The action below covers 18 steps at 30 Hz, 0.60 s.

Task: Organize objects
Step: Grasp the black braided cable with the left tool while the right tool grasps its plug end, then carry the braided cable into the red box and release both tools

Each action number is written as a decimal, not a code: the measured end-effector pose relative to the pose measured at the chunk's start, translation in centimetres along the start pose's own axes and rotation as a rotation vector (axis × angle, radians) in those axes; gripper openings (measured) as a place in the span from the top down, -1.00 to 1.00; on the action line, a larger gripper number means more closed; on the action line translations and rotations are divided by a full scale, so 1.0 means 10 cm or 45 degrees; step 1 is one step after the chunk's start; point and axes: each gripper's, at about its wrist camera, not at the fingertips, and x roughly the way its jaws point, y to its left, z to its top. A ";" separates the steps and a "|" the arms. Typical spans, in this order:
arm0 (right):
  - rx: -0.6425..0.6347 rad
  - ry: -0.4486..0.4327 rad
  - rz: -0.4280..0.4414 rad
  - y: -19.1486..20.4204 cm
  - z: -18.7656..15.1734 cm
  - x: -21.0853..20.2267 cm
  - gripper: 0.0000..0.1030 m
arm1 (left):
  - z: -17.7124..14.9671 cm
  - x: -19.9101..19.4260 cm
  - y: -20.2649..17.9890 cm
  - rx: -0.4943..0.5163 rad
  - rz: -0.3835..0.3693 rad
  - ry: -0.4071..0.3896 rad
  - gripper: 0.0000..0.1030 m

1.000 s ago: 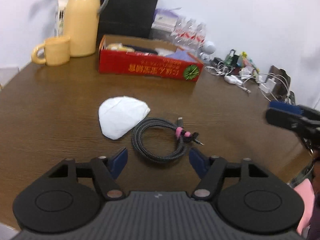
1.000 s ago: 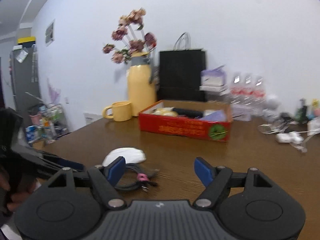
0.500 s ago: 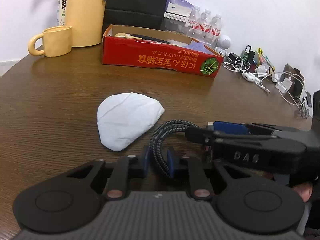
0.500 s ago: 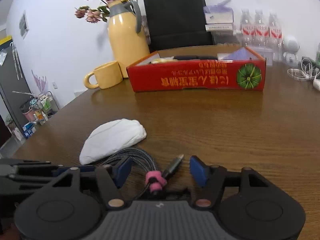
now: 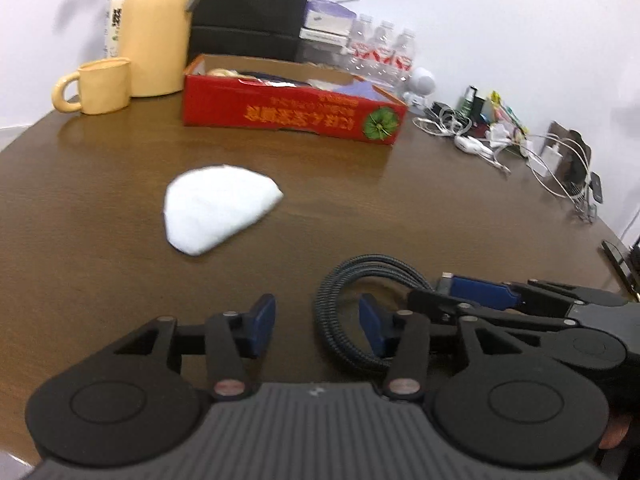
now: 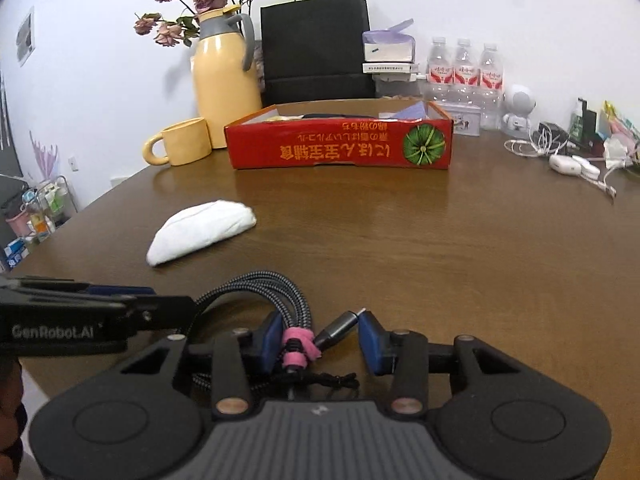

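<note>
Both grippers at the coiled cable, seen from each wrist. Your right gripper (image 6: 318,330) straddles the tied end of the cable (image 6: 256,292), where a pink tie (image 6: 298,346) binds the loops and the plug (image 6: 340,326) sticks out. Its jaws have just been closing, yet a gap shows on the plug side, so they stand unclenched around the bundle rather than clamped on it. Taking the cable at the tie is probably meant to lift all the loops at once.

Your left gripper (image 5: 316,322) has just been opening its jaws. In its own view the space between the fingers is bare table (image 5: 100,200), and the coil (image 5: 360,280) lies beside the right-hand finger, apparently wrapping around it. It grips nothing. Its side-on position looks like a steadying role while the right takes over.

The cable rests on the table close in front of you. Beyond it lies a white mask (image 6: 202,228), well apart, and further back the open red box (image 6: 340,148), the likely destination.

Hard to make out: whether the left-hand pad of the right gripper actually presses the braid; the near part of the coil, which both gripper bodies hide; the box contents, seen only edge-on; and your hands, cut off at the frame edges. The left wrist view is slightly blurred.
</note>
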 end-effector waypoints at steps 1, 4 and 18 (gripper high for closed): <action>-0.002 -0.001 0.003 0.01 -0.02 -0.03 0.20 | -0.01 0.02 -0.01 0.005 0.004 0.014 0.11; 0.014 -0.017 -0.007 -0.01 -0.08 -0.08 0.18 | -0.01 0.03 -0.11 0.051 -0.008 0.040 0.68; 0.048 -0.152 0.037 -0.23 0.49 -0.10 0.24 | 0.76 -0.04 -0.21 0.232 -0.070 -0.211 0.77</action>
